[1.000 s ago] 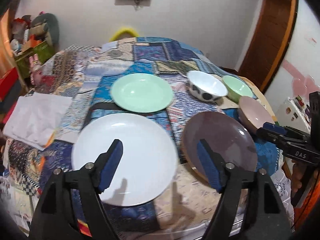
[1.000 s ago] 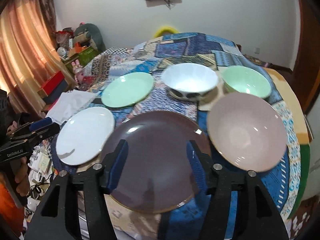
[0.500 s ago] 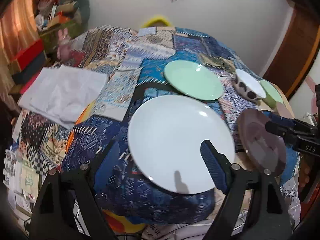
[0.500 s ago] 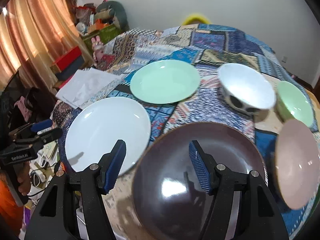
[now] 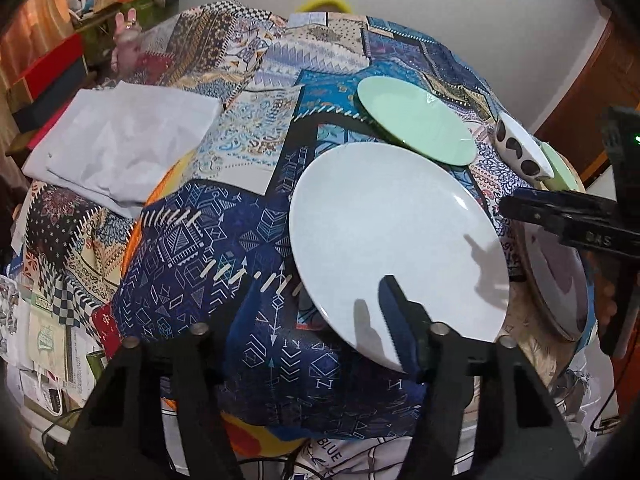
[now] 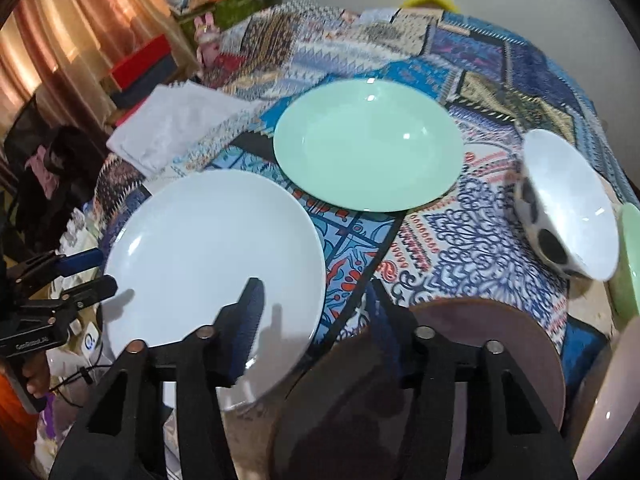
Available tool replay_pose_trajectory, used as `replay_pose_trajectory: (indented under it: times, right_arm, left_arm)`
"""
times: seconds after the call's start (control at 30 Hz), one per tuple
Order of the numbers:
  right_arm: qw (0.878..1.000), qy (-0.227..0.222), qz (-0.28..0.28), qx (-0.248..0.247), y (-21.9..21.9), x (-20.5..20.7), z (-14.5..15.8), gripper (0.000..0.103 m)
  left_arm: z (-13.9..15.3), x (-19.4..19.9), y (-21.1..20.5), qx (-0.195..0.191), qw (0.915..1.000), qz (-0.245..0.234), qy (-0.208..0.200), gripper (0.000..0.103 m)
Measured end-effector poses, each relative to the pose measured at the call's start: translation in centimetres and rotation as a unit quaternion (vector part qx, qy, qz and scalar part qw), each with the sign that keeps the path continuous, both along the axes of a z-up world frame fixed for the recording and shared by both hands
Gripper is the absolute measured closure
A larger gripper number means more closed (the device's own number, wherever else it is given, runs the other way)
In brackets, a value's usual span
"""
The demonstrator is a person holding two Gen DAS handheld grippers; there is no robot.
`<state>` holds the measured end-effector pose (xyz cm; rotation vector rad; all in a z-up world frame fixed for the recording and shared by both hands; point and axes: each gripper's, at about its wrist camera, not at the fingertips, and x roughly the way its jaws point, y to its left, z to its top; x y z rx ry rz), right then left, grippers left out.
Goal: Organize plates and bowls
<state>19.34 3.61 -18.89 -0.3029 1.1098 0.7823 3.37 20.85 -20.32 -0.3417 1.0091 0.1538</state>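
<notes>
Nearest in the left wrist view, the left gripper point(image 5: 344, 320) straddles the near edge of the white plate point(image 5: 396, 236). Its fingers have just been closing. One blue pad point(image 5: 394, 322) lies over the plate's rim, the other is hidden under the edge, so I cannot tell whether they pinch yet.

In the right wrist view, the right gripper point(image 6: 316, 316) hangs over the gap between the white plate and the brown plate point(image 6: 500, 344). Its fingers have also just been closing and stand partly open, holding nothing. The left pad point(image 6: 250, 312) is over the white plate, the right pad beside the brown plate's rim.

Both plates lie on the patchwork-covered surface point(image 6: 472, 232). Farther back sits the green plate point(image 6: 368, 144), just beyond the white one. To the right, the spotted white bowl point(image 6: 568, 204) stands beside a green bowl point(image 6: 630, 256). Far left lies a folded white cloth point(image 5: 120, 148).
</notes>
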Motion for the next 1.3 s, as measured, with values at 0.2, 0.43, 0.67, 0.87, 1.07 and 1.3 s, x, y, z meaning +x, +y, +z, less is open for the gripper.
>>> replay_pose_trajectory:
  times: [0.2, 0.43, 0.67, 0.87, 1.07, 1.3]
  right_arm:
    - [0.999, 0.019, 0.017, -0.026, 1.3, 0.6, -1.2, 0.072]
    - [0.998, 0.045, 0.028, -0.038, 2.2, 1.1, -2.3, 0.080]
    - [0.997, 0.069, 0.031, -0.025, 2.6, 1.7, -2.6, 0.080]
    - [0.997, 0.068, 0.027, -0.020, 2.7, 1.6, -2.7, 0.079]
    - [0.999, 0.040, 0.021, -0.022, 2.7, 0.8, -2.4, 0.079]
    - [0.999, 0.035, 0.016, -0.006, 2.1, 0.5, -1.6, 0.081]
  left_arm:
    - [-0.7, 0.0, 0.4, -0.020, 0.9997, 0.000, 0.010, 0.056]
    - [-1.4, 0.2, 0.2, -0.042, 0.9989, -0.013, 0.019, 0.067]
    - [-1.7, 0.6, -0.3, -0.044, 0.9986, -0.023, 0.017, 0.067]
    - [-1.8, 0.8, -0.7, -0.048, 0.9982, -0.032, 0.018, 0.069]
    - [-1.7, 0.9, -0.9, -0.046, 0.9983, -0.027, 0.023, 0.069]
    - [-1.3, 0.6, -0.2, -0.058, 0.9981, -0.005, 0.021, 0.069]
